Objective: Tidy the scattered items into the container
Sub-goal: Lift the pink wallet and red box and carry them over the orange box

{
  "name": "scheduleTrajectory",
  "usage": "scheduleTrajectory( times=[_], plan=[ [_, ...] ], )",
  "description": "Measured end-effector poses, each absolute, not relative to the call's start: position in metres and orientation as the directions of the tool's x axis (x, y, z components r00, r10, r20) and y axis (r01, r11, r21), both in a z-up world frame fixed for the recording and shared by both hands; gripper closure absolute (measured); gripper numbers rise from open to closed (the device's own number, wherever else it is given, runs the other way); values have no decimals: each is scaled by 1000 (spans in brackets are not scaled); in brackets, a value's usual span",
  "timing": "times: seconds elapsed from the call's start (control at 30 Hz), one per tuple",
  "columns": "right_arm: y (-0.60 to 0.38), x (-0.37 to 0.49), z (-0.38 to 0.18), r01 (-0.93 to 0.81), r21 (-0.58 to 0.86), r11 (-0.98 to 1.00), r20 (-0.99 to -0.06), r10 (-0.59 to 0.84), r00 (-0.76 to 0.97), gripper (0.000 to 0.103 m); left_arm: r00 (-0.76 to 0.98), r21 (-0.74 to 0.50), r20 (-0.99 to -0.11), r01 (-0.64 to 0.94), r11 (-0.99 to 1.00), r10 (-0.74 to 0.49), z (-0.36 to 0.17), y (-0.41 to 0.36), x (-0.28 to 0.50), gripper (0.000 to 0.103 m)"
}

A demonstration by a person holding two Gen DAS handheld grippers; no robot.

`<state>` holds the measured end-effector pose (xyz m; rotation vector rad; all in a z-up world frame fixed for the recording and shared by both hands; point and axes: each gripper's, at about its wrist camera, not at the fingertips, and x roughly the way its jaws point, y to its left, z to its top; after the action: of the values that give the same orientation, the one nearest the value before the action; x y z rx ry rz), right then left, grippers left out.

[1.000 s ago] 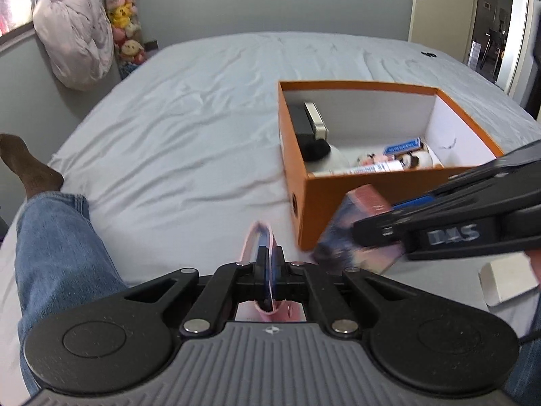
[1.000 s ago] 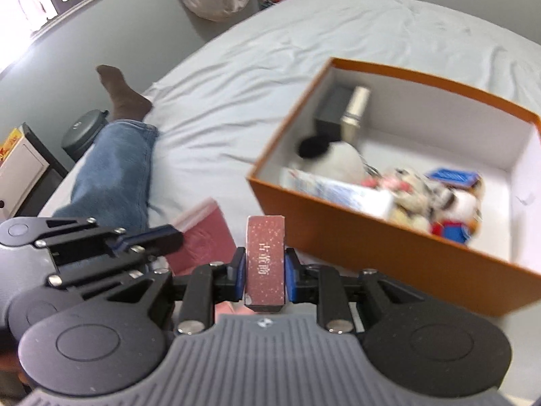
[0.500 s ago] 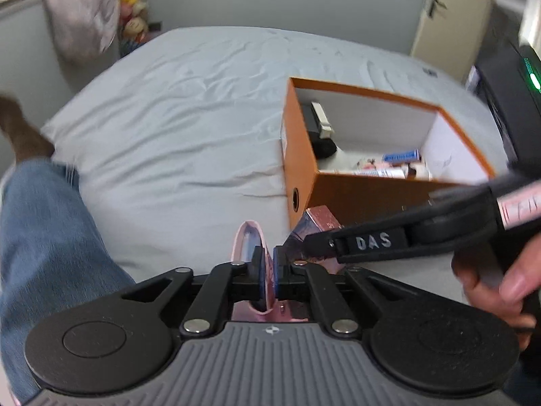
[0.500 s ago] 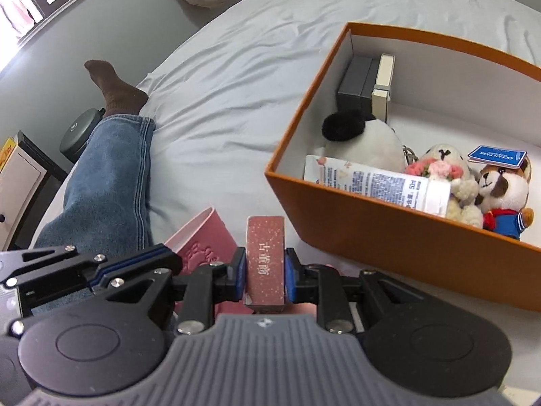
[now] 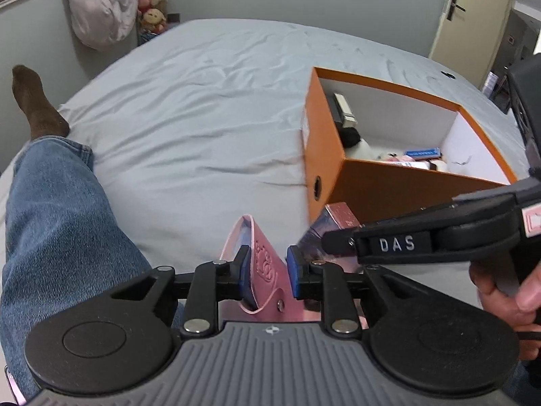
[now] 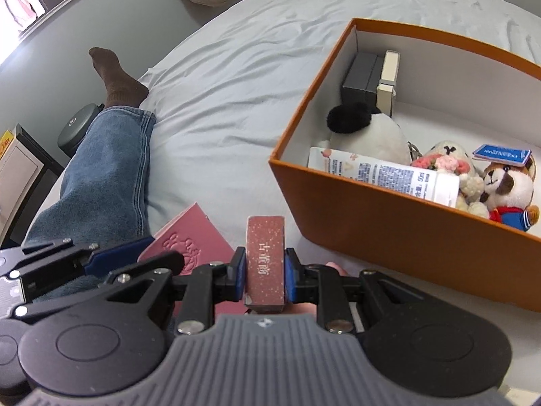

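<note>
Pink card holder (image 5: 262, 267) on bed near-left of orange box (image 5: 389, 186), between left gripper (image 5: 268, 269) pads; jaws opening, pads off it. Right gripper (image 6: 263, 272) clamped on red rectangular box (image 6: 265, 257), just right of holder. Orange box holds plush toys (image 6: 507, 186), tube (image 6: 389, 172). Grey bedsheet (image 5: 203, 118); jeans leg (image 5: 57, 209) far left.

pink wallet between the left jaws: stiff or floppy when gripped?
Probably floppy. The pink wallet looks like thin folded leather or vinyl with a snap tab, and its flap gapes at the top. The left gripper is opening around it, and the wallet leans rather than standing. It looks light; gripped by one edge, it would likely sag open.
</note>
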<state>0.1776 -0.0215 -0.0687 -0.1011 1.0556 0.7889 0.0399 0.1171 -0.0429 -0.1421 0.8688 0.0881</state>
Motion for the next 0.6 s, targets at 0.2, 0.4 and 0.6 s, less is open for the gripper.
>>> scheduleTrajectory(
  times=[0.2, 0.4, 0.6],
  plan=[
    [-23, 176, -67, -624, 324, 711, -796, 561, 227, 78, 607, -101, -795, -121, 987, -7, -36, 115, 37, 82],
    [-15, 170, -71, -633, 313, 708, -798, 558, 229, 78, 600, -90, -800, -94, 992, -16, -35, 112, 33, 96],
    [-15, 172, -75, -621, 319, 716, -805, 550, 222, 77, 596, -116, -802, -77, 990, -48, -35, 113, 32, 95]
  ],
)
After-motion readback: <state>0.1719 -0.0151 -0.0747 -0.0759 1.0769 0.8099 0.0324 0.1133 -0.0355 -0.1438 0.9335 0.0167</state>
